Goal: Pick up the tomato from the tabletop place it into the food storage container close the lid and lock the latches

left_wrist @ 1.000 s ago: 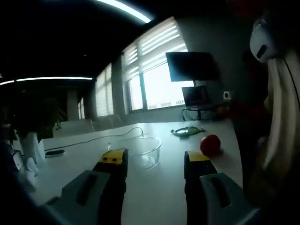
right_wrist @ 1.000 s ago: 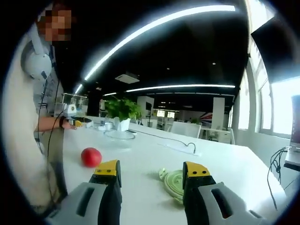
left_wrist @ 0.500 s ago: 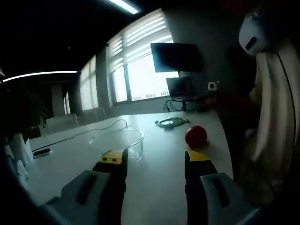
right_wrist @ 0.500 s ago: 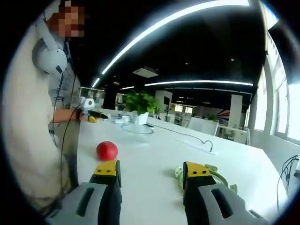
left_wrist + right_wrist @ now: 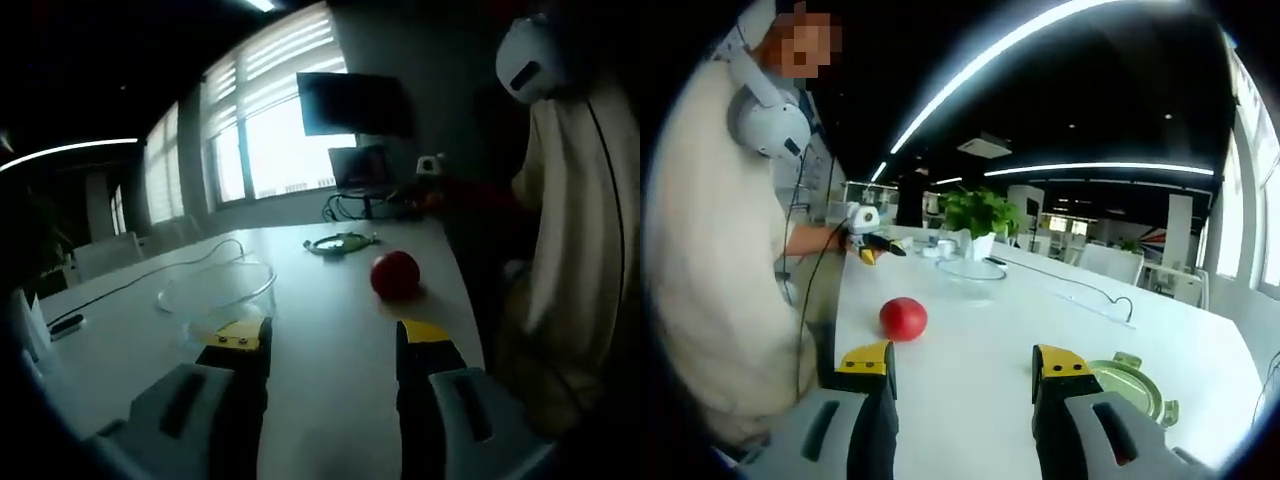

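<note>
I have both grippers up over the table [image 5: 970,350] and neither holds anything. The left gripper [image 5: 330,340] has its jaws apart, with bare tabletop between them. The right gripper [image 5: 962,362] is likewise spread wide and empty.

The tomato [image 5: 903,318] sits on the table near the edge where the person [image 5: 710,260] stands. In the left gripper view the tomato [image 5: 396,274] lies beyond the right jaw, well apart from it. The clear bowl [image 5: 216,291] is just past the left jaw, and the green lid [image 5: 340,242] lies farther off. In the right gripper view the lid [image 5: 1127,388] rests beside the right jaw, and the bowl [image 5: 970,268] stands far back near a plant [image 5: 980,215].

My worries from here: the tomato is round and close to the table edge, so a glancing jaw could roll it off. Squeezing hard could bruise it. The bowl is transparent and hard to judge, so I could nudge it while closing in. The lid's latches are too small to read from here.
</note>
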Demonstrator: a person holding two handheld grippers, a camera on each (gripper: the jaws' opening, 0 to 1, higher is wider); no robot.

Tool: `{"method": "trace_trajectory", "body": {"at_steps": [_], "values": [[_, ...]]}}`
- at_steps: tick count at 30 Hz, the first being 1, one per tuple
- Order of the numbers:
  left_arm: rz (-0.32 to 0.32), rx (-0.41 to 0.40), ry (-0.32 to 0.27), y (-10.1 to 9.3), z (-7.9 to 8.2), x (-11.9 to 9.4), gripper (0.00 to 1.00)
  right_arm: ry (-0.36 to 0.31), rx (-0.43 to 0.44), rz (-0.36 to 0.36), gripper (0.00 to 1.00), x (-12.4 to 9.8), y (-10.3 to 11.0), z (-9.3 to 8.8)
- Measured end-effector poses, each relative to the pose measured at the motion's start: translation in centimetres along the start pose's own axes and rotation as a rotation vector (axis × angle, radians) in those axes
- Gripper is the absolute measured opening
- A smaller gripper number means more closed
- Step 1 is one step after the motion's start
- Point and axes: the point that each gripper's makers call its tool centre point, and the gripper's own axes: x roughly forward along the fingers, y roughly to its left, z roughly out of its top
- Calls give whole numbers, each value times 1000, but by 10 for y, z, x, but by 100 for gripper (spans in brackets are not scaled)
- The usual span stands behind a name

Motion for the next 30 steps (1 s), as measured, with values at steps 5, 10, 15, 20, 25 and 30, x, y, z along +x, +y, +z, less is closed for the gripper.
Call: {"method": "trace_trajectory", "body": {"at_steps": [5,10,15,20,25,30], "values": [[-20,-4,14,-3,-2,4,42,19,-2,37,49,6,5,-4],[-57,2,28,-12,-3,14,43,45,-15,53,48,16,7,-9],[-91,15,39,-21,-3,23,43,48,-16,78,48,22,10,-10],[-98,14,47,-21,-5,27,43,39,-15,100,48,27,12,-9],[-112,15,56,-25,-6,32,43,63,-20,131,48,34,17,-16],[-118,48,110,-26,-15,40,43,80,-23,164,48,44,21,-20]]}}
